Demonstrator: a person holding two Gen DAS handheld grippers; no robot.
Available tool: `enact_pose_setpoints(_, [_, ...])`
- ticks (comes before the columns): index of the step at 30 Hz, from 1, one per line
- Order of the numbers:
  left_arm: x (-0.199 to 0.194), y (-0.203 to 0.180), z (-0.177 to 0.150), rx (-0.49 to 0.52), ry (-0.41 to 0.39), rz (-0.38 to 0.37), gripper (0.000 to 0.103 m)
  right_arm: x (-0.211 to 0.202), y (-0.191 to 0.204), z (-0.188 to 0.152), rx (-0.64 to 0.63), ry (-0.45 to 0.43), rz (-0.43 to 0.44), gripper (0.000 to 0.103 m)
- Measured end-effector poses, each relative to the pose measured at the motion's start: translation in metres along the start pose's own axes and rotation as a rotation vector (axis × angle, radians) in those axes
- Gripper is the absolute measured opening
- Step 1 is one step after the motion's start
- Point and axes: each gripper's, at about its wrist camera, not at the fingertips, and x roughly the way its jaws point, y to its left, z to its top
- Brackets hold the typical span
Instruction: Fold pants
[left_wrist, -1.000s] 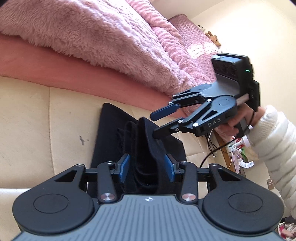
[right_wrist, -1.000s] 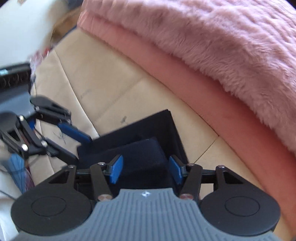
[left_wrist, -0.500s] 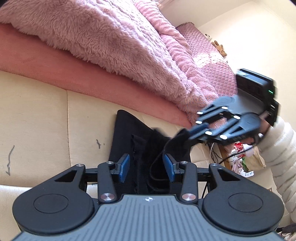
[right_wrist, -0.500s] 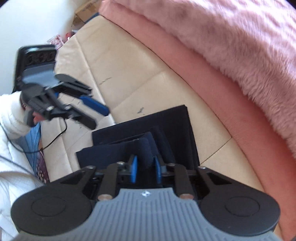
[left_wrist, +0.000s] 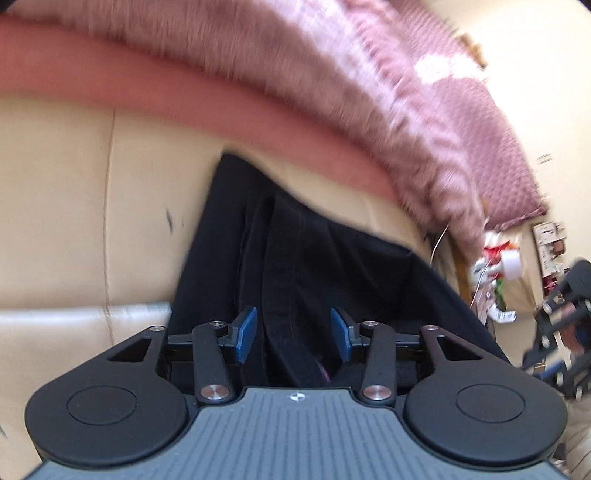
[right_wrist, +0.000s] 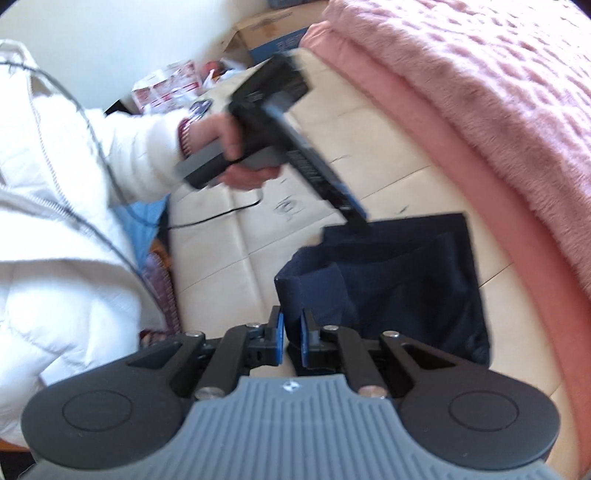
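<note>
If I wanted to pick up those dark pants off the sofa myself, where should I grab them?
Probably the raised fold on the near edge of the pants, coming from the sofa's open front side. That edge stands up off the cushion in a thick ridge, easy to pinch; the far edge lies flat. The right hand-held gripper is shut on it there.

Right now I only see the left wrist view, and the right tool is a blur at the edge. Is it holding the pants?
Observer: Yes. In the right wrist view, the right tool is shut on a fold of the pants.
Operator: Is that fold flat?
Observer: No. It stands up above the rest, which lies on the sofa.
Operator: Anything nearby to snag?
Observer: A black cable lies on the sofa, apart from the pants.
</note>
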Motion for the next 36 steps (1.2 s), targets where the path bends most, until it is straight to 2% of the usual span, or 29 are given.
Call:
enact_pose_setpoints(5, [0.022,0.014,-0.010,-0.185,0.120,0.034,0.052,0.000,0.004,-0.010,0.022,-0.038,-0.005,0.004])
enact_pose_setpoints(7, [0.025,0.012,-0.013,-0.193,0.137,0.033,0.052,0.001,0.004,-0.010,0.018,-0.046,-0.010,0.004])
enact_pose_setpoints(10, [0.033,0.010,-0.014,-0.231,0.174,-0.011,0.052,0.002,0.002,-0.010,0.016,-0.059,-0.013,0.004])
enact_pose_setpoints(11, [0.037,0.007,-0.014,-0.225,0.191,-0.003,0.051,0.002,0.001,-0.011,0.016,-0.063,-0.015,0.004])
enact_pose_setpoints(12, [0.040,0.004,-0.014,-0.212,0.204,0.024,0.039,0.003,0.000,-0.011,0.016,-0.069,-0.017,0.004])
enact_pose_setpoints(13, [0.041,0.002,-0.013,-0.189,0.213,0.052,0.016,0.003,-0.002,-0.011,0.016,-0.073,-0.020,0.004])
enact_pose_setpoints(14, [0.041,-0.002,-0.012,-0.158,0.216,0.067,0.006,0.003,-0.002,-0.010,0.014,-0.076,-0.025,0.004])
enact_pose_setpoints(16, [0.031,-0.008,-0.009,-0.098,0.188,0.074,0.006,0.004,-0.003,-0.008,0.009,-0.081,-0.036,0.004])
enact_pose_setpoints(19, [0.021,-0.013,-0.005,-0.009,0.196,0.115,0.006,0.004,-0.013,-0.001,0.013,-0.117,-0.080,0.004])
enact_pose_setpoints(22, [0.020,-0.005,-0.004,0.010,0.213,0.132,0.006,0.007,-0.032,0.013,0.046,-0.169,-0.162,0.004])
enact_pose_setpoints(26, [0.018,0.016,-0.008,-0.075,0.181,0.083,0.006,0.033,-0.057,0.035,0.040,-0.184,-0.269,0.003])
enact_pose_setpoints(29, [0.008,0.034,-0.011,-0.148,0.130,0.041,0.006,0.059,-0.074,0.045,0.037,-0.179,-0.315,0.003])
enact_pose_setpoints(33, [-0.010,0.053,-0.013,-0.238,0.016,-0.022,0.006,0.089,-0.101,0.050,0.073,-0.184,-0.347,0.002])
enact_pose_setpoints(36, [-0.028,0.064,-0.016,-0.296,-0.099,-0.006,0.006,0.110,-0.120,0.047,0.127,-0.173,-0.373,0.002])
